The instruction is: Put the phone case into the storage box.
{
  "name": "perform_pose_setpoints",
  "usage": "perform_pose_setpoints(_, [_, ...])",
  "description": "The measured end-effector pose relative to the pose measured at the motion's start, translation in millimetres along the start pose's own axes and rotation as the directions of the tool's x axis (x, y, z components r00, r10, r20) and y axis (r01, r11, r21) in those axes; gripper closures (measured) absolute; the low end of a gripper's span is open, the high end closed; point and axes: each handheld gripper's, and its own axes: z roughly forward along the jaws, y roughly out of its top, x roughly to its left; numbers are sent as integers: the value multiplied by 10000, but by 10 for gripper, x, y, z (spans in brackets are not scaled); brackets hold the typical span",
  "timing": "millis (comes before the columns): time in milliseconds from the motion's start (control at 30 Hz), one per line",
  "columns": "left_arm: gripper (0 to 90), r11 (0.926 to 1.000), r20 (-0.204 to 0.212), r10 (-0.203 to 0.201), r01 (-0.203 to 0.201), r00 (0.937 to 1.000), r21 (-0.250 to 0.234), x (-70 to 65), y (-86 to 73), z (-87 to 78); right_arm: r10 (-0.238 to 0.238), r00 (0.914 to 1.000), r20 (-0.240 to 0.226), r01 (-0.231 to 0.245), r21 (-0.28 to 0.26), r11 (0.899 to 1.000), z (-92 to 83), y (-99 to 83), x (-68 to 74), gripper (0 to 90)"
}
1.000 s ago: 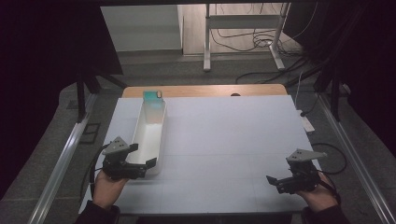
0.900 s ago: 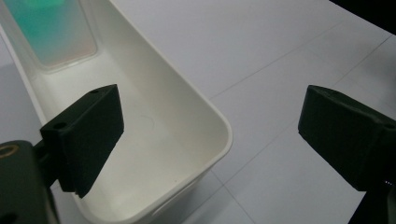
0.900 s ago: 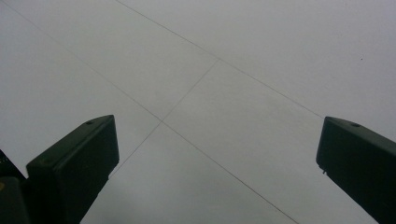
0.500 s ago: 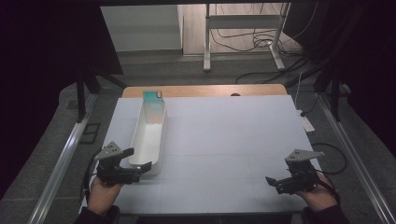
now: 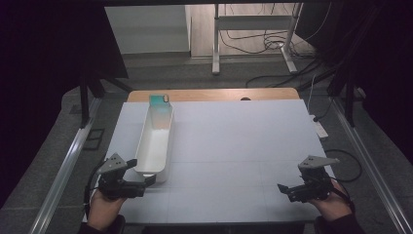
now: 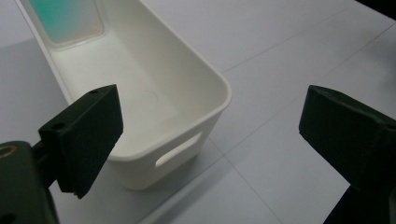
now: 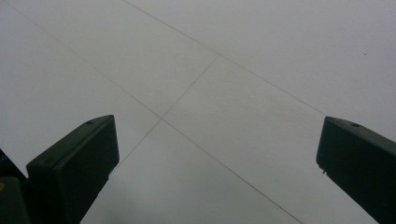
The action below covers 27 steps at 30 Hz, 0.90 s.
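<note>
Left gripper [image 5: 146, 181] sits at the near left corner of the table [image 5: 234, 146] with its jaws spread wide and nothing between them, pointing at the near end of the white bin [image 5: 155, 141]. That bin is long and narrow, lying lengthwise up the left side of the table, and a teal-and-white card [image 5: 159, 105] (or some flat packet, hard to tell which) leans inside its far end. From the left gripper view, one jaw hangs over the bin's rim and the other stands well off to the side over bare table, so the near end wall with its slot handle [image 6: 178, 149] lies between them but off centre. Right gripper [image 5: 287, 189] rests at the near right corner, also spread and empty, well apart from everything. To grasp the bin well, I would judge it best to square up on the end wall, one jaw inside and one outside, then close gently so the light plastic does not skid.
</note>
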Motion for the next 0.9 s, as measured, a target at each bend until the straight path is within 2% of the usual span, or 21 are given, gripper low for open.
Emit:
perform_pose_setpoints(400, [61, 9996, -260, 46, -40, 9997, 265, -37, -96, -63, 66, 9999, 76, -65, -106, 9999, -10, -3, -5, 0])
perform_pose_setpoints(667, [63, 9999, -333, 103, -98, 9994, 137, -57, -114, -95, 63, 10000, 64, -63, -92, 9999, -9, -3, -3, 0])
perform_pose_setpoints(900, [51, 9995, -334, 88, -77, 9994, 319, -57, -102, -68, 51, 10000, 70, -50, -95, 9999, -5, -5, -7, 0])
